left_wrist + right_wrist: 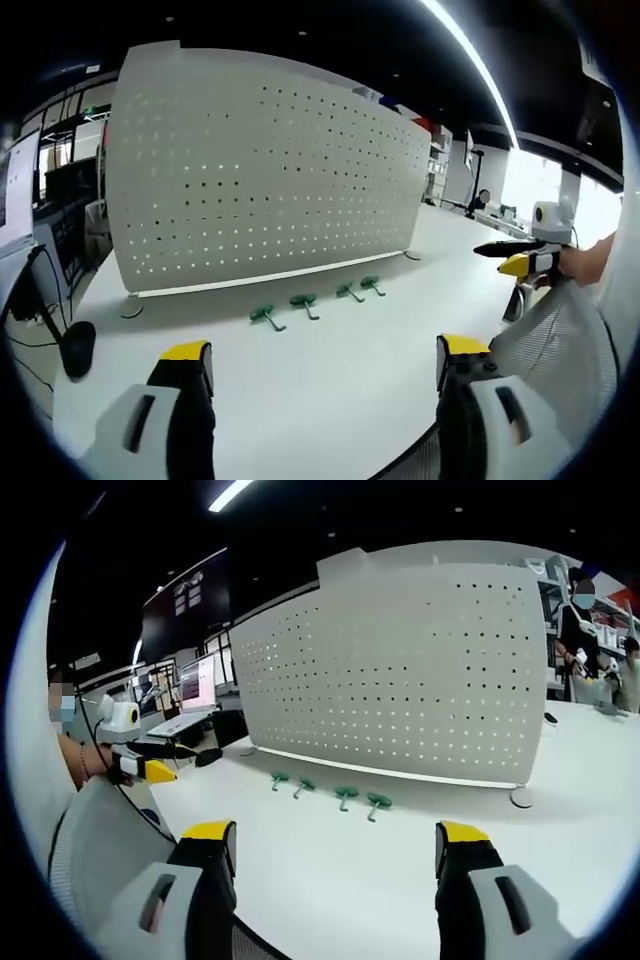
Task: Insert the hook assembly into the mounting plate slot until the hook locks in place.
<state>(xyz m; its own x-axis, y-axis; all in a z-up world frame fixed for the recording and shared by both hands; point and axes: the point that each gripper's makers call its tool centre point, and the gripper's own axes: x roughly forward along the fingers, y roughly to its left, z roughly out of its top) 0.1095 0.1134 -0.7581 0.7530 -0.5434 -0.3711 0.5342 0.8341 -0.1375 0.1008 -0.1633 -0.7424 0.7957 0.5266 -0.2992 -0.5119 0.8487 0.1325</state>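
Both hand-held grippers, left [325, 365] and right [335, 848], released and empty above the tabletop [330, 390]; four green hooks [266, 317] lie before the upright pegboard [260, 170].

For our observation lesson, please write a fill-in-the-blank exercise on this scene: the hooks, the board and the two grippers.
1. The number of green hooks lying on the white table is ____.
2. The white board standing behind the hooks is covered with rows of small ____.
3. The tips of the left gripper and right gripper are coloured ____.
4. Both grippers have their jaws ____, holding nothing.

Missing words: four; holes; yellow; open
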